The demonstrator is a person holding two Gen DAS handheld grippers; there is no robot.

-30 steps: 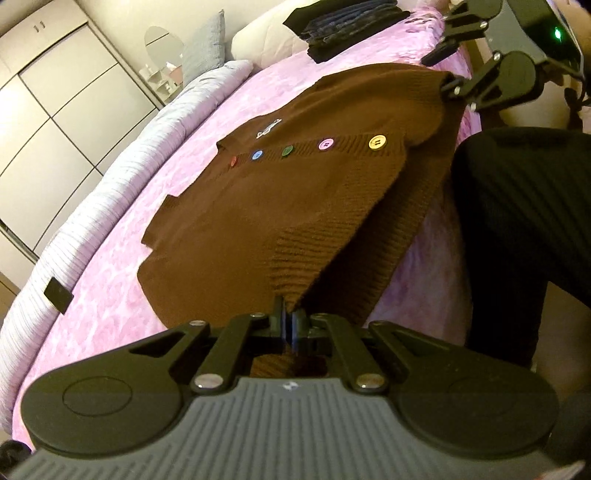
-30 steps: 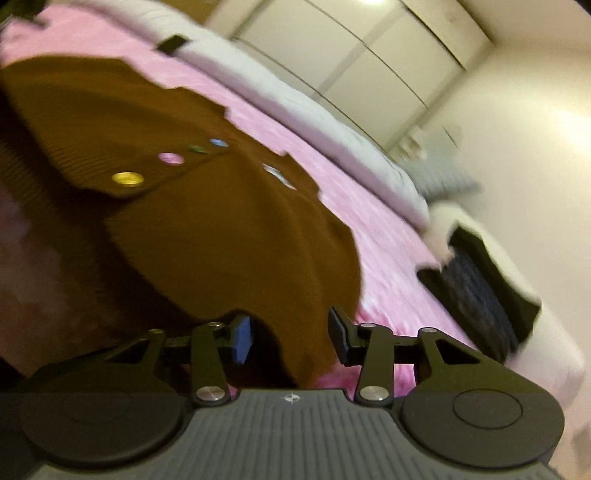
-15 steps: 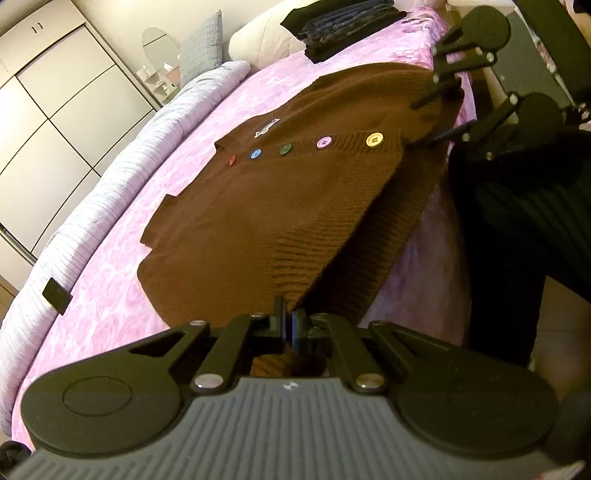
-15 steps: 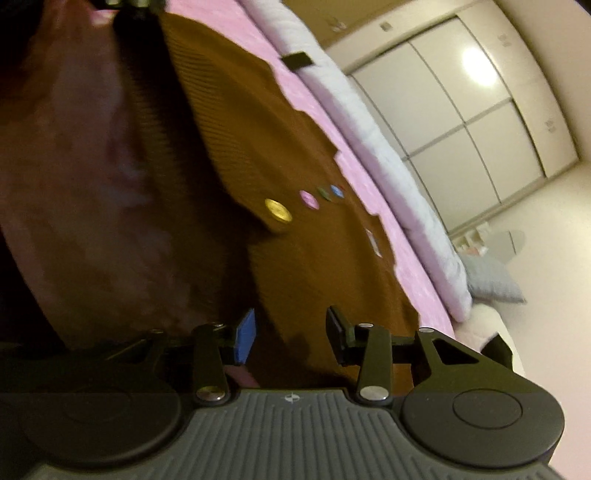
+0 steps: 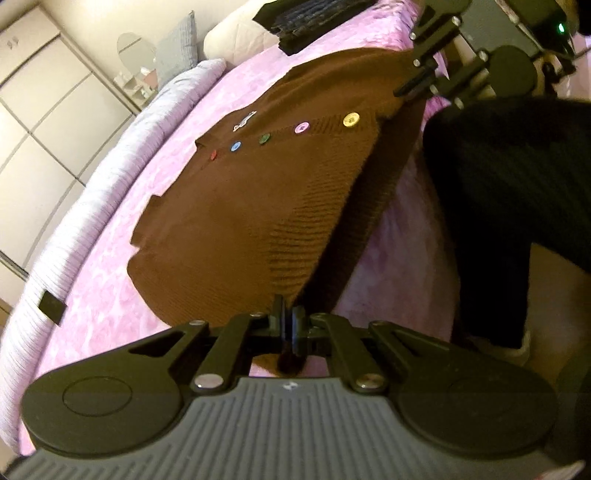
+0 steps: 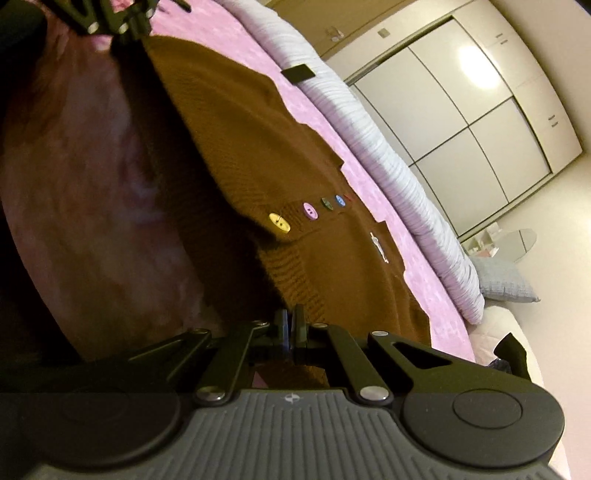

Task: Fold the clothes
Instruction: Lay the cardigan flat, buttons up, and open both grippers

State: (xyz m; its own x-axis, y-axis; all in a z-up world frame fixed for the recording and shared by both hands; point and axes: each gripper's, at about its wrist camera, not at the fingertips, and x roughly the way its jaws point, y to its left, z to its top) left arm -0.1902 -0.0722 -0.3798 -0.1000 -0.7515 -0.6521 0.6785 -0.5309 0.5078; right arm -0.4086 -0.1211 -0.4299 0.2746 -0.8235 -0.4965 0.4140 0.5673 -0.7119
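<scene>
A brown knit cardigan point(image 5: 240, 206) with several coloured buttons lies on the pink bedspread point(image 5: 92, 266), its ribbed hem hanging over the near bed edge. My left gripper point(image 5: 287, 317) is shut on one corner of the hem. My right gripper point(image 6: 290, 321) is shut on the other hem corner, below the yellow button point(image 6: 279, 222). The cardigan point(image 6: 258, 155) stretches between the two. The right gripper also shows in the left wrist view point(image 5: 417, 86), and the left gripper shows in the right wrist view point(image 6: 127, 27).
A white rolled duvet point(image 5: 74, 206) runs along the far side of the bed. Folded dark clothes point(image 5: 314, 18) sit near a pillow at the bed head. The person's black-clad leg point(image 5: 498, 184) stands beside the bed. White wardrobes point(image 6: 461, 110) line the wall.
My right gripper was open beside the hem and has now shut on it. The left gripper has kept its hold and barely moved.
</scene>
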